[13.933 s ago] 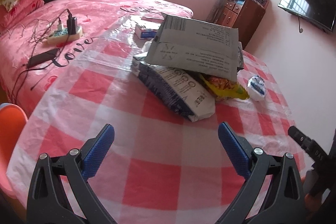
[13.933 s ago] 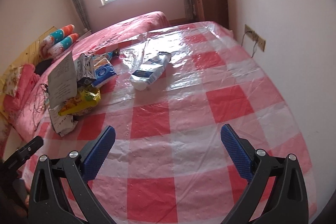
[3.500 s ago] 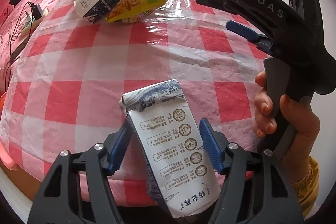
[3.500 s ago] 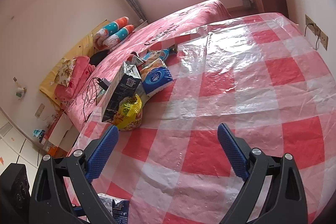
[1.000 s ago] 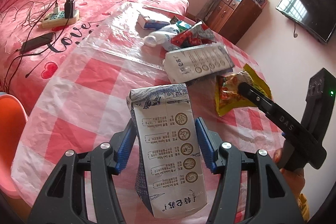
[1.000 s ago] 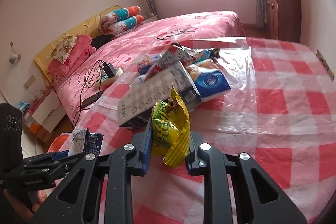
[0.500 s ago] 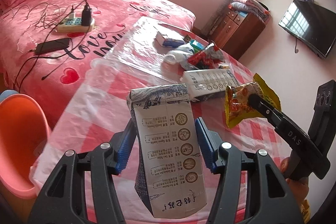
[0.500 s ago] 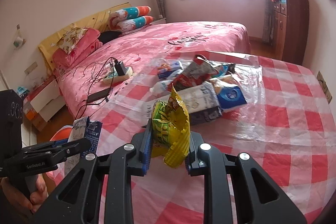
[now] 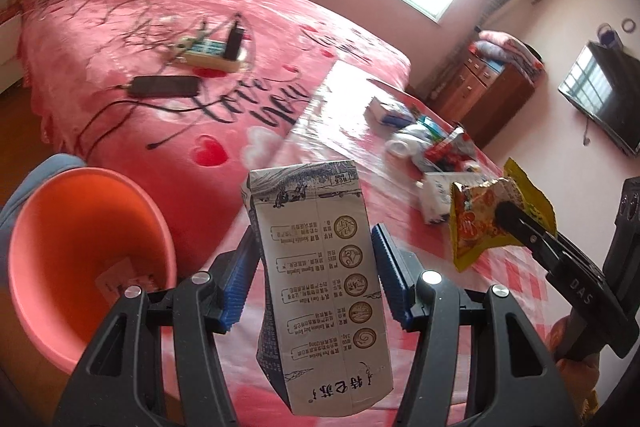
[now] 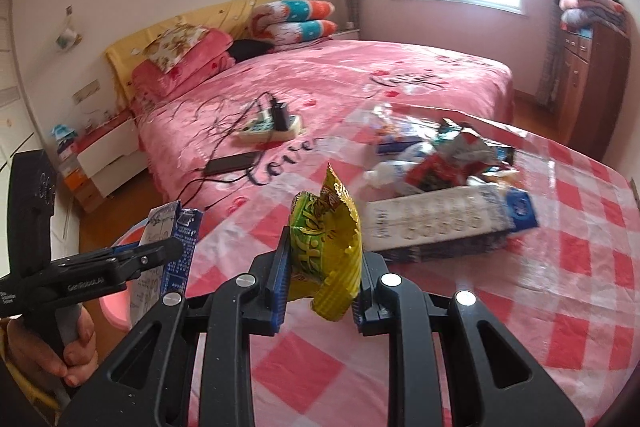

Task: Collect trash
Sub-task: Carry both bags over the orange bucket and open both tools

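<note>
**Both loads carried off the table toward the bin**

At the start I had both grippers empty and spread wide over the table; now my left gripper is clamped on the milk carton and my right gripper on the yellow snack bag, both lifted from the pile. Within the last second I've swung left: the orange bin has come fully into the left wrist view, and the remaining litter has slid far right.

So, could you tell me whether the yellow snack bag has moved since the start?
Yes: the yellow snack bag left the table pile, lifted in the right gripper.
</note>
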Tool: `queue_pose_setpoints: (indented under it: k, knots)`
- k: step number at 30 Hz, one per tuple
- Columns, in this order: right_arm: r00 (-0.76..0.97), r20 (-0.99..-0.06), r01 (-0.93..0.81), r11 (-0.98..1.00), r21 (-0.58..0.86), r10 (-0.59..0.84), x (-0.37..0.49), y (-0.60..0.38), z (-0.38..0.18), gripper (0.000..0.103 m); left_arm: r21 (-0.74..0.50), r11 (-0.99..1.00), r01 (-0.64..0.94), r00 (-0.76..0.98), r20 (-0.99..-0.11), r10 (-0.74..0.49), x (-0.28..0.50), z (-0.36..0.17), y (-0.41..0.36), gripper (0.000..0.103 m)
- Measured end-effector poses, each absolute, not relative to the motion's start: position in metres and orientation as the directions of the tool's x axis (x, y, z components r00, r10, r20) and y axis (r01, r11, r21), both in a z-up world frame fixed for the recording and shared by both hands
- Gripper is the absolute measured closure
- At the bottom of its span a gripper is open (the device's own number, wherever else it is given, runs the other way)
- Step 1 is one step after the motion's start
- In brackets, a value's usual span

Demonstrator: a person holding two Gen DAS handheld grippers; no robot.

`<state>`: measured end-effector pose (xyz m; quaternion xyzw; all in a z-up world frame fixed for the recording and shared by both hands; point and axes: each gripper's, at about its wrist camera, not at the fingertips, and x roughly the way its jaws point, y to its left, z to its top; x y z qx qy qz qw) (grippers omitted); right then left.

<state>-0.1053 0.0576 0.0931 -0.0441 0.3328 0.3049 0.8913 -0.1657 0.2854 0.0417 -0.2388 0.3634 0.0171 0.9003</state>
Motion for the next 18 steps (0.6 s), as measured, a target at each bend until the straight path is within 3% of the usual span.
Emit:
queue_pose_setpoints:
  k: [18]
  knots:
    - [0.310, -0.690, -0.819, 0.553, 0.156, 0.654, -0.139, 0.217, 0.069, 0.077, -0.378, 0.775, -0.506, 0.691, -0.715, 0.102, -0.225, -0.002, 0.415, 0.045]
